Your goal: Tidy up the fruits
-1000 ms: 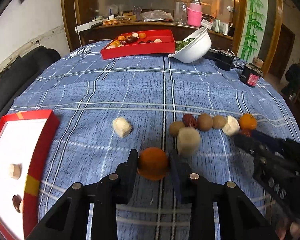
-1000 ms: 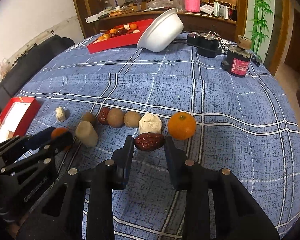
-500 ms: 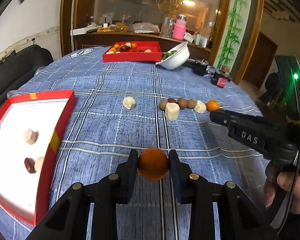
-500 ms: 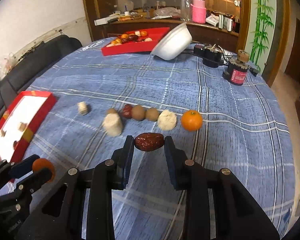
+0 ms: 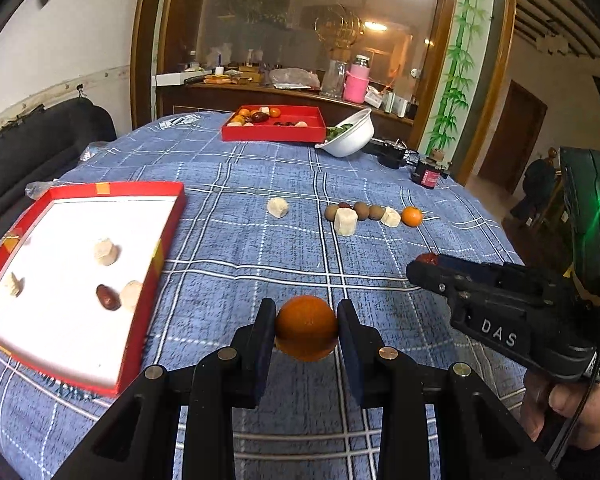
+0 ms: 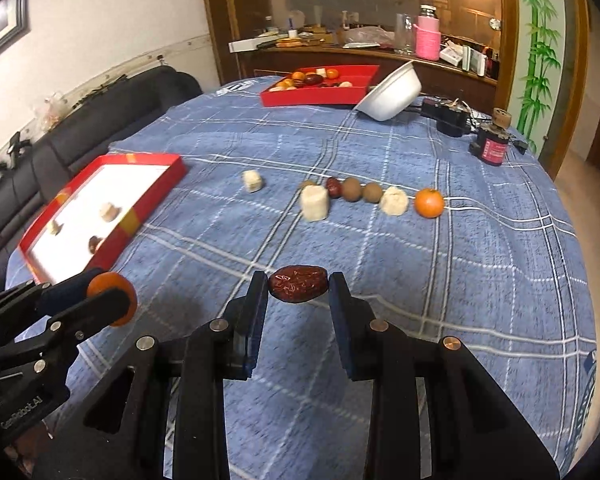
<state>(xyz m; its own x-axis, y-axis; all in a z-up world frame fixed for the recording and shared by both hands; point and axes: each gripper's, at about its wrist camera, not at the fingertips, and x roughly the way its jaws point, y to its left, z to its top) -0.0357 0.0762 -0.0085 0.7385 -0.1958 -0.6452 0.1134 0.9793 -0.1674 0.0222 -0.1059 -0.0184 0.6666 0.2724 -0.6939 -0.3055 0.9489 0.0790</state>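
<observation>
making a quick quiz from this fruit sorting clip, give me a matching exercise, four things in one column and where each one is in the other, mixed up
Things:
1. tangerine
2. red date
3. white bowl
4. near red tray

Places:
A. tilted beside the far red tray
B. between the right gripper pads
C. at the table's left edge
D. between the left gripper pads

Pairs: 1-D, 2-B, 3-A, 4-C

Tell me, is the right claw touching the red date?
Touching. The right wrist view shows the right claw with both pads pressed against the ends of the red date, which hangs above the blue tablecloth.
</observation>
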